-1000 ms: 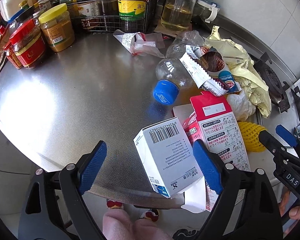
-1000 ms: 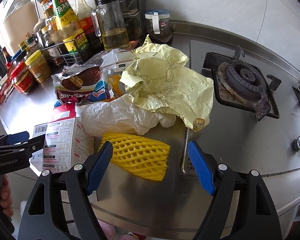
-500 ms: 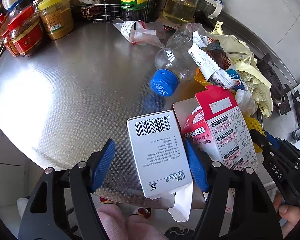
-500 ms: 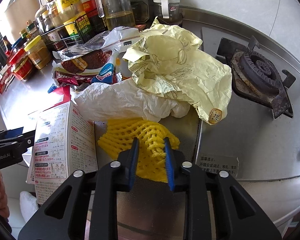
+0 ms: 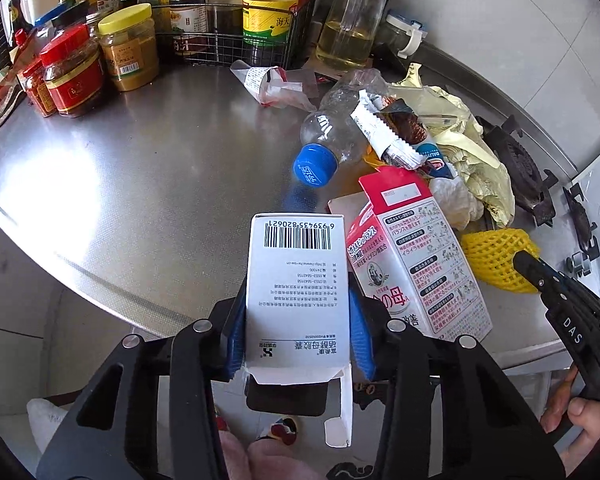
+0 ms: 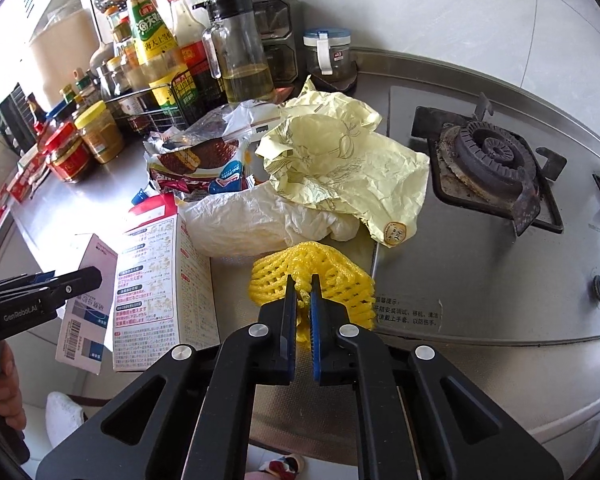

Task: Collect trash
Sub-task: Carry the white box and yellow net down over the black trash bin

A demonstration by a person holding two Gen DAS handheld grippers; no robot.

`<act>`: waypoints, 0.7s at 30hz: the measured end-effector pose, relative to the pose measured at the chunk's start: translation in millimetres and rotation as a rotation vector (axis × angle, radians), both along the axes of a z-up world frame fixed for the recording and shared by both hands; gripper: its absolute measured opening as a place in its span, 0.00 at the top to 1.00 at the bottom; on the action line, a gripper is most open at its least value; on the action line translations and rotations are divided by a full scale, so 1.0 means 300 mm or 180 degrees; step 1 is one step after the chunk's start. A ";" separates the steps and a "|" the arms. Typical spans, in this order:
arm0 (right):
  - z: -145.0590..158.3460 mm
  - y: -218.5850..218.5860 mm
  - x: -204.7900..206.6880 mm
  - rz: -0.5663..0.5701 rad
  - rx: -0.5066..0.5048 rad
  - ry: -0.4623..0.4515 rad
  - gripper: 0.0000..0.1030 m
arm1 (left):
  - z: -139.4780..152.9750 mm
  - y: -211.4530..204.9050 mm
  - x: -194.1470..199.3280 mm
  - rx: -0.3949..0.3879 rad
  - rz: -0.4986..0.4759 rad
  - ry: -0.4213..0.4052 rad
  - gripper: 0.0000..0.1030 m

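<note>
A white box with a barcode (image 5: pixel 296 276) stands between the blue pads of my left gripper (image 5: pixel 298 320). Its jaws are closing and both pads touch the box's sides. My right gripper (image 6: pixel 303 292) is shut on the near edge of a yellow foam net (image 6: pixel 340 276), pinching it into a bunch. A red-and-white carton (image 5: pixel 412 256) lies beside the box. Behind it are a clear bottle with a blue cap (image 5: pixel 336 132), a snack wrapper (image 5: pixel 400 132), a white plastic bag (image 6: pixel 260 220) and crumpled yellow paper (image 6: pixel 340 160). A small torn wrapper (image 5: pixel 272 84) lies near the rack.
Sauce jars (image 5: pixel 72 72) and a wire rack of bottles (image 5: pixel 236 32) line the back of the steel counter (image 5: pixel 140 168). An oil bottle (image 6: pixel 240 52) stands by the wall. The gas burner (image 6: pixel 492 156) is on the right. A hand (image 5: pixel 576 416) holds the right gripper.
The left jaws have come in from wide apart onto the white box, which now sits straight between them. The right jaws shut on the yellow net and bunched it up.
</note>
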State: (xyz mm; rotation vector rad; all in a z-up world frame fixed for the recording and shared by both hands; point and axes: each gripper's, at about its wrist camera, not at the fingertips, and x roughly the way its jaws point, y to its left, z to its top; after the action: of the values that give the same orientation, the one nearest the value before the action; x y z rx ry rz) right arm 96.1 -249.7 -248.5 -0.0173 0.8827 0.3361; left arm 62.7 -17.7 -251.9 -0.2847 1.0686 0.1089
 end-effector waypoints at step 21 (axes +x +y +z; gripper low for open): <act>0.005 -0.021 -0.598 -0.0364 0.0101 0.0059 0.93 | 0.011 -0.106 -0.521 -0.0123 -0.0706 0.0055 0.60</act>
State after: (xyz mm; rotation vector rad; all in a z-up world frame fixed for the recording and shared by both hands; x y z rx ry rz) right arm -83.2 -256.0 -247.1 0.0655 0.8926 0.2437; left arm -93.7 -49.4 -248.7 -0.1985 1.1134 -0.1083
